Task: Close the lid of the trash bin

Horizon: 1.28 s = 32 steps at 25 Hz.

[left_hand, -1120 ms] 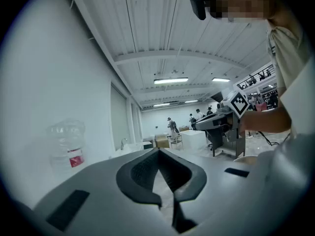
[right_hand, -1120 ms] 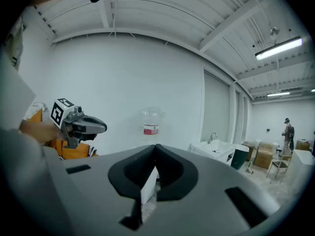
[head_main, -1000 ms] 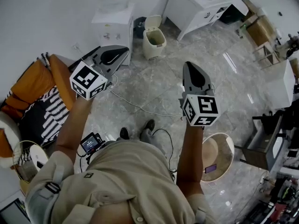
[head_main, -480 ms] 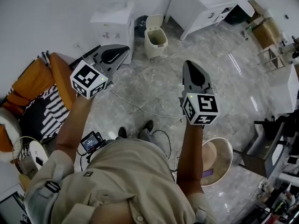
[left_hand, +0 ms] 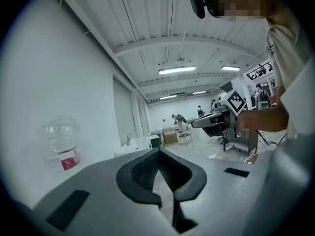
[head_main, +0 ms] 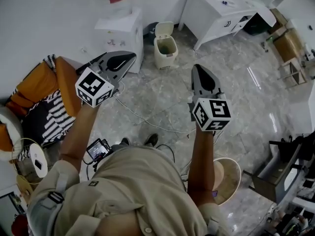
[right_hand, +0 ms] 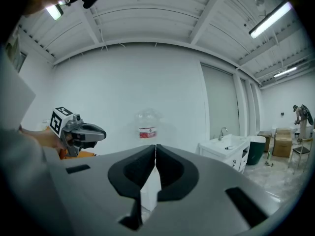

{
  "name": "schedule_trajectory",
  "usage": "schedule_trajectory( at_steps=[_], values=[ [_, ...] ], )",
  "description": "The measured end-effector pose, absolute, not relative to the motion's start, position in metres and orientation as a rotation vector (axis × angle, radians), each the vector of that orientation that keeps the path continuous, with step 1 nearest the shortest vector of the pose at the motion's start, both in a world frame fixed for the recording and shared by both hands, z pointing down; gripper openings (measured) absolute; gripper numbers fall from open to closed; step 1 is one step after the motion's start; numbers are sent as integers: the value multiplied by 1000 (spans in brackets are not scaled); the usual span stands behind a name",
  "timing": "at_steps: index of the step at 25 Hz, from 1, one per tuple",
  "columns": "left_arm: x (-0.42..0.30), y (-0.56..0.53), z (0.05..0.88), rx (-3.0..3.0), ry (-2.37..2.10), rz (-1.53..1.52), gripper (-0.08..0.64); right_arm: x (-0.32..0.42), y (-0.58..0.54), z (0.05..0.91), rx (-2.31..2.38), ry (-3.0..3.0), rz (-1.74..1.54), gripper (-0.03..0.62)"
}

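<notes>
A small cream trash bin (head_main: 165,46) stands on the marble floor by the far wall, its lid (head_main: 163,27) tipped up and open. My left gripper (head_main: 131,56) is held in the air to the bin's left, well short of it, jaws shut on nothing. My right gripper (head_main: 197,68) hangs to the bin's lower right, also apart from it and shut with nothing between the jaws. The left gripper view shows the left gripper (left_hand: 158,151) with jaws closed tip to tip; the right gripper view shows the right gripper (right_hand: 155,146) the same. The bin appears in neither gripper view.
A white water dispenser (head_main: 121,31) stands just left of the bin, a white sink cabinet (head_main: 220,11) to its right. An orange seat (head_main: 35,91) is at the left. A cable (head_main: 143,116) trails over the floor, and a round wicker stool (head_main: 229,173) sits behind me.
The bin and furniture have slid a little lower in the head view as the person steps towards them. Both grippers keep the same pose and stay shut.
</notes>
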State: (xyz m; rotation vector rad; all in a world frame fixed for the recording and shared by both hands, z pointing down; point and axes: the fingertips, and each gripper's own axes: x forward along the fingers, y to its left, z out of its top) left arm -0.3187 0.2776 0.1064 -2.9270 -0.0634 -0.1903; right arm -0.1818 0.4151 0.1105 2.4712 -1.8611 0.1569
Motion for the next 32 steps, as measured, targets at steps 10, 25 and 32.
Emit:
schedule_trajectory(
  at_steps=[10, 25, 32],
  values=[
    [-270, 295, 114, -2914, -68, -243, 15, -129, 433, 121, 2484, -1848, 189, 25],
    [-140, 274, 127, -2929, -269, -180, 15, -32, 439, 138, 2577, -1644, 227, 25],
    [-92, 217, 134, -2940, -333, -202, 15, 7, 386, 147, 2607, -1598, 279, 25]
  ],
)
